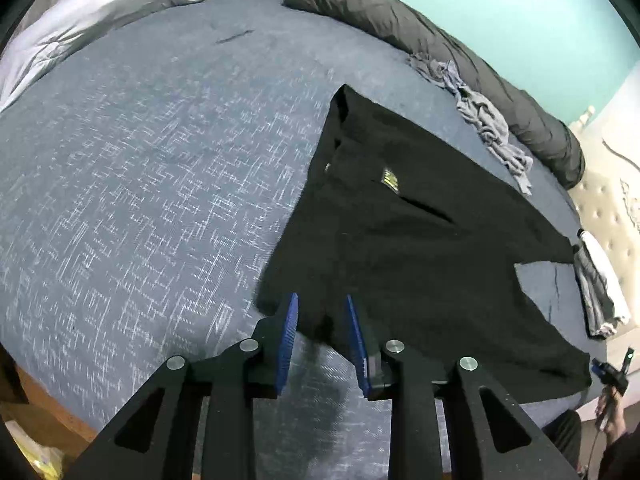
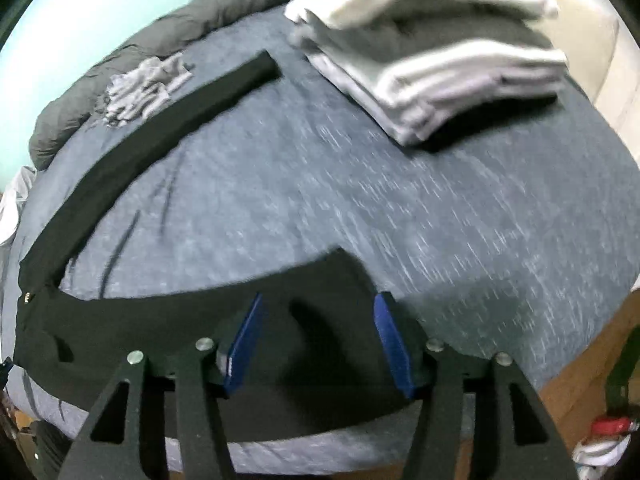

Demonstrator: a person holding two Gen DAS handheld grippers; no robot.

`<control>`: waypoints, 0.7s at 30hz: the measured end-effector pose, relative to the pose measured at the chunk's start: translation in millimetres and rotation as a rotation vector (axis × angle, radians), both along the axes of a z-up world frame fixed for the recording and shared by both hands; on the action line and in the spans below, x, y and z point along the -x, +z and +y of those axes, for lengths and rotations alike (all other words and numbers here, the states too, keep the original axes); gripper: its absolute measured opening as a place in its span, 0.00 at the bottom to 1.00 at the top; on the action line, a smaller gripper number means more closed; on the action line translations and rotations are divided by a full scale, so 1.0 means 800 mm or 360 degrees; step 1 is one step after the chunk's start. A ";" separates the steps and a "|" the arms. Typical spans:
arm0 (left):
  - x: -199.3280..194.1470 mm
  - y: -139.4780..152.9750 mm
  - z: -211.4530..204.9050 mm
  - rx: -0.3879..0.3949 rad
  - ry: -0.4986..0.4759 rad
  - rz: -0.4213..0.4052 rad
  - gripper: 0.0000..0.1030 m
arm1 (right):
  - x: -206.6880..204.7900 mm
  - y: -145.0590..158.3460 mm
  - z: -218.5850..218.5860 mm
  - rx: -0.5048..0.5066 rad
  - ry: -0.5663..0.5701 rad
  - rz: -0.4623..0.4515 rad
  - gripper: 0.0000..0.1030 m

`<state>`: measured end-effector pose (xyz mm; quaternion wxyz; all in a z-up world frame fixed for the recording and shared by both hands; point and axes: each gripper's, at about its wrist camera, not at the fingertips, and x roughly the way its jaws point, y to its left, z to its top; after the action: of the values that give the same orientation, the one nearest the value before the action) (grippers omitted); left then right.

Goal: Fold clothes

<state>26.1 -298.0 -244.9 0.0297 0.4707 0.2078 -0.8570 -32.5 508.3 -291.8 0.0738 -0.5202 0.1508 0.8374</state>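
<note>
Black trousers (image 1: 400,240) lay spread flat near the front edge of your bed (image 1: 140,160). Your left gripper (image 1: 322,320) hovered narrowly parted over the waistband, holding nothing. Your right gripper (image 2: 318,320) stood wider over a leg, also holding nothing

Black trousers (image 1: 400,240) lay spread on the blue bedspread (image 1: 140,180), left gripper (image 1: 322,304) parted above their waist edge, nothing gripped
</note>
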 end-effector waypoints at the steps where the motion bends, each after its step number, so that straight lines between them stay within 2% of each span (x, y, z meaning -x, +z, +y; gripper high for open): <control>1: -0.002 -0.002 0.002 0.0000 -0.0001 -0.0012 0.29 | -0.003 -0.007 0.003 0.0011 0.0000 -0.0017 0.56; 4: -0.006 -0.010 0.008 -0.0001 -0.0006 -0.0050 0.42 | -0.013 -0.021 0.006 0.0005 -0.0005 -0.0060 0.56; 10: 0.002 -0.051 0.019 -0.0126 -0.0004 -0.0164 0.43 | -0.031 -0.027 0.006 0.0025 0.0007 -0.0065 0.55; 15: 0.004 -0.072 0.023 -0.0235 0.0038 -0.0199 0.43 | -0.030 -0.022 0.000 -0.0042 0.0058 -0.0082 0.33; 17: 0.006 -0.075 0.025 -0.0246 0.0042 -0.0203 0.43 | -0.032 -0.021 0.003 -0.0031 0.0067 -0.0085 0.21; 19: 0.008 -0.076 0.027 -0.0252 0.0034 -0.0203 0.42 | -0.033 -0.020 0.005 -0.0026 0.0074 -0.0079 0.15; 20: 0.008 -0.076 0.026 -0.0261 0.0043 -0.0196 0.40 | -0.033 -0.019 0.006 -0.0024 0.0077 -0.0077 0.11; 21: 0.009 -0.075 0.025 -0.0266 0.0049 -0.0191 0.29 | -0.034 -0.018 0.007 -0.0021 0.0081 -0.0073 0.10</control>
<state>18.9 -277.7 -305.1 0.0158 0.5187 0.2835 -0.8064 -5.4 514.0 -306.5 0.0594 -0.5425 0.1301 0.8278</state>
